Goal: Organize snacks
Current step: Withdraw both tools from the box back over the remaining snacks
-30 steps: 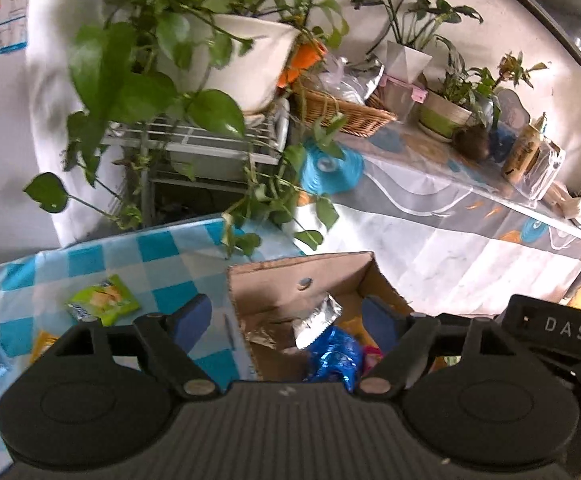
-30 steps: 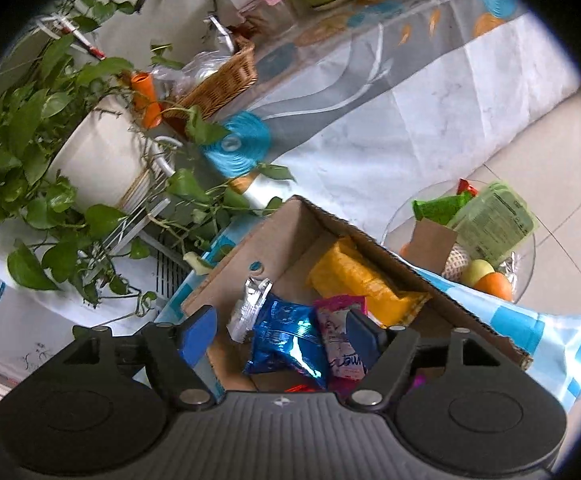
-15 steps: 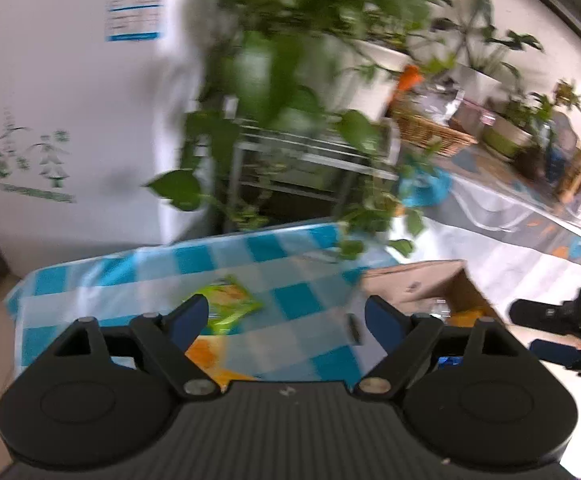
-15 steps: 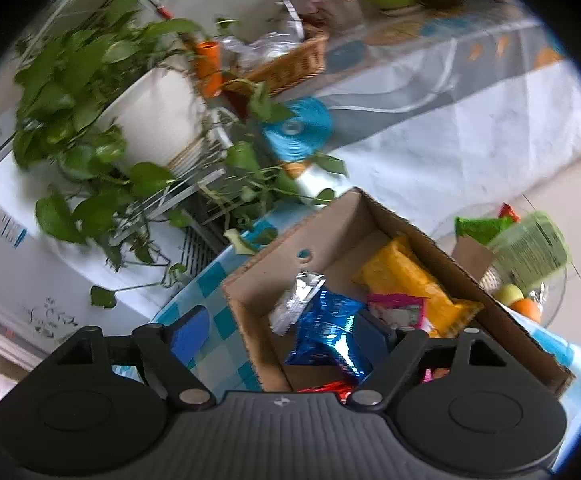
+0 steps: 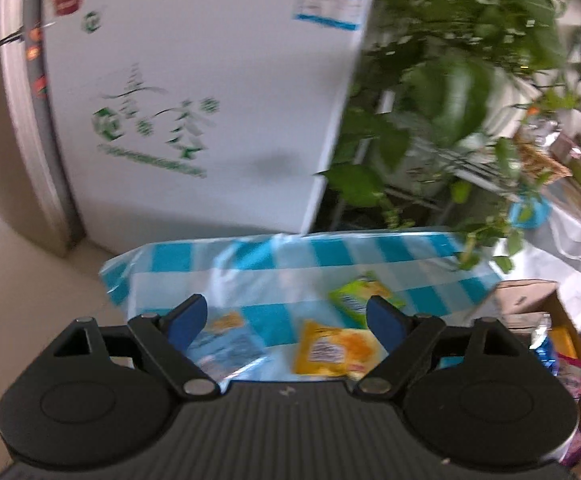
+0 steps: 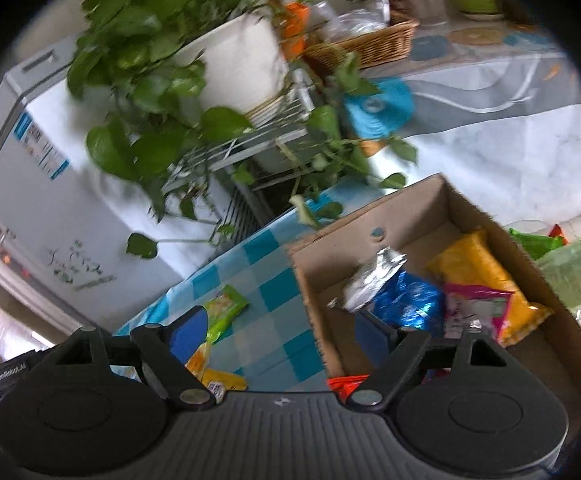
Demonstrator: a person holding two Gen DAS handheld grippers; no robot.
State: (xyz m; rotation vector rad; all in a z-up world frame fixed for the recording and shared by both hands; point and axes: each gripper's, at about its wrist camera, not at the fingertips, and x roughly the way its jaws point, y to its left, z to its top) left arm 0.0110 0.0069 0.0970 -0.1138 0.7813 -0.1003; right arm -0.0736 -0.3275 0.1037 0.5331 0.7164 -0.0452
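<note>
Both claws — left claw (image 5: 286,318), right claw (image 6: 280,330) — gape empty; a pale blue packet (image 5: 226,346) is half-hidden, blurred.

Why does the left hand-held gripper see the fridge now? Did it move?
Yes. The left hand-held gripper swung left, away from the box, toward the fridge.

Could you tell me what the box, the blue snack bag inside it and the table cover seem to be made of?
Box: brown corrugated cardboard, matte, with raw cut edges.
Blue bag: probably metallised foil or plastic film, glossy and crinkled with bright glints.
Table cover: looks like thin plastic sheeting, checked blue and white, shiny at its folds.
</note>
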